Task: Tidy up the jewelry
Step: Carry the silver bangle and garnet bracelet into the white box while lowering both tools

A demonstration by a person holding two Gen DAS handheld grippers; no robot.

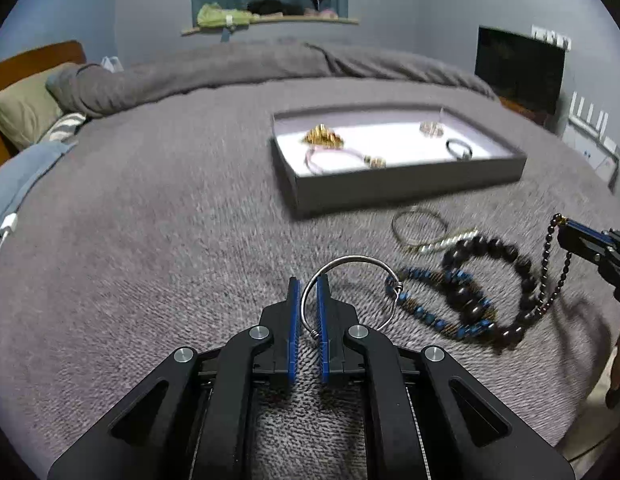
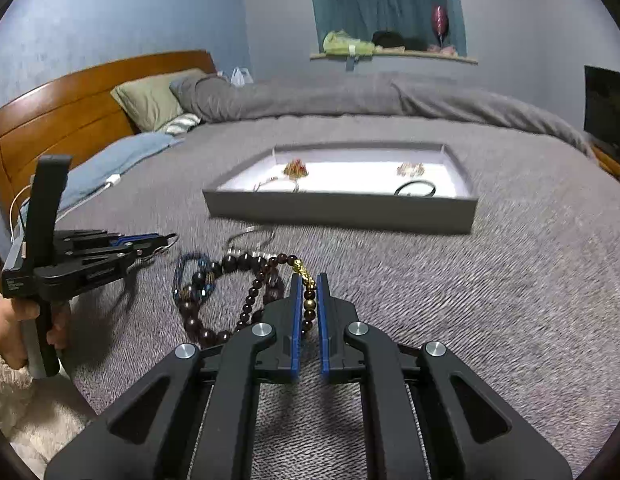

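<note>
Left hand-held gripper [image 1: 308,292] pinches silver bangle [image 1: 350,280] edge-on; right hand-held gripper [image 2: 308,292] clamps hanging bead bracelet [image 2: 265,292].

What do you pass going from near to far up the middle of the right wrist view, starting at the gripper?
Right gripper shut on the dark bead bracelet → silver bangle → grey tray → folded grey duvet → window ledge.

The right gripper [image 2: 308,286] pinches a dark bead bracelet [image 2: 253,300] on the bed [image 2: 470,280]; a grey tray [image 2: 338,210] lies beyond.
</note>
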